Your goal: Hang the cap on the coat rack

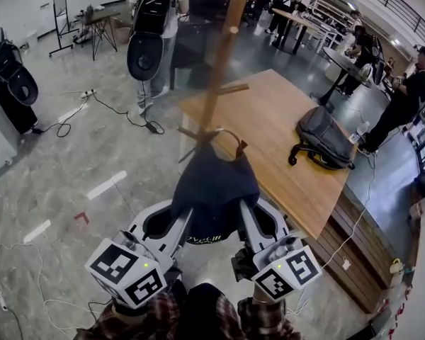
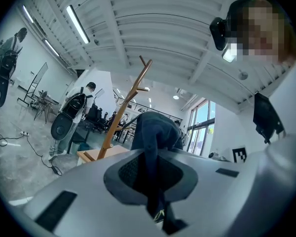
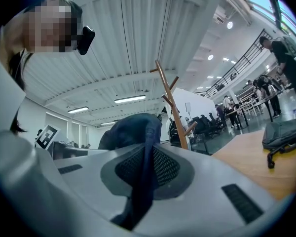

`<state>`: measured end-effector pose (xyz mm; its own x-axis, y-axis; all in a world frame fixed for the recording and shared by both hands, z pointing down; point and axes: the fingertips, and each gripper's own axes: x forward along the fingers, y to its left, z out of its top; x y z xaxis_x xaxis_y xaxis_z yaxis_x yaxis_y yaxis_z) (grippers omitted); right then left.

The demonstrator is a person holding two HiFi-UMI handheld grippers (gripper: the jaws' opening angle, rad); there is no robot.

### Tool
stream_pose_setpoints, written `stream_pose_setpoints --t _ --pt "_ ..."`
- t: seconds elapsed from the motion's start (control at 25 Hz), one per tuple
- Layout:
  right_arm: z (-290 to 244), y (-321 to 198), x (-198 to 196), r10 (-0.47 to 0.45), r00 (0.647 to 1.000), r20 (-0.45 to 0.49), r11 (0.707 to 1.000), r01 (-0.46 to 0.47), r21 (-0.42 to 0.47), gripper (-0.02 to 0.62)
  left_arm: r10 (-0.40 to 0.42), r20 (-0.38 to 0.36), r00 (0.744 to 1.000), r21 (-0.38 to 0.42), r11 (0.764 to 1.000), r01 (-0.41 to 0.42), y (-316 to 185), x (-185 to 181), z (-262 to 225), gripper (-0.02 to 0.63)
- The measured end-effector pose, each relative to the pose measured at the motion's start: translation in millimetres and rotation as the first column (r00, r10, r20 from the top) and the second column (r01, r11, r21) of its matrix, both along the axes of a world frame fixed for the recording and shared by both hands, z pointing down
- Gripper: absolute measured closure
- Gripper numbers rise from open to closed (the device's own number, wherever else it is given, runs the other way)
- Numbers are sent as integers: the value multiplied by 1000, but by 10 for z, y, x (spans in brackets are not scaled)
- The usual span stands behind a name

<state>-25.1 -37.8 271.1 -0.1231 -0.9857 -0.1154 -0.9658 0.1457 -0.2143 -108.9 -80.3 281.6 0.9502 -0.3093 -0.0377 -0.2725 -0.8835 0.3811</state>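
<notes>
A dark blue cap (image 1: 214,190) hangs in the air between my two grippers, just in front of the wooden coat rack (image 1: 223,55). My left gripper (image 1: 177,225) is shut on the cap's left edge, and my right gripper (image 1: 246,222) is shut on its right edge. In the left gripper view the cap's cloth (image 2: 153,167) is pinched between the jaws, with the coat rack (image 2: 126,105) standing beyond it. The right gripper view shows the cap (image 3: 143,177) clamped the same way and the coat rack (image 3: 171,105) behind. Lower pegs of the rack stick out near the cap's top.
A wooden table (image 1: 276,140) stands to the right of the rack with a black backpack (image 1: 324,140) on it. A person with a large black bag (image 1: 150,27) stands behind the rack. More people (image 1: 404,98) are at the right. Cables (image 1: 113,112) lie on the marble floor.
</notes>
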Motion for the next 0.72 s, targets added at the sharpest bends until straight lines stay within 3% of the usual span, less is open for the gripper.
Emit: stream_pose_setpoints --t 0.32,0.72 --pt "147 -173 99 36 999 13 999 -36 -33 565 35 11 999 -32 999 -34 -199 109 141 574" --pt "212 -371 669 9 1000 30 999 -7 -40 565 7 22 1000 -41 999 -6 -362 660 190 574"
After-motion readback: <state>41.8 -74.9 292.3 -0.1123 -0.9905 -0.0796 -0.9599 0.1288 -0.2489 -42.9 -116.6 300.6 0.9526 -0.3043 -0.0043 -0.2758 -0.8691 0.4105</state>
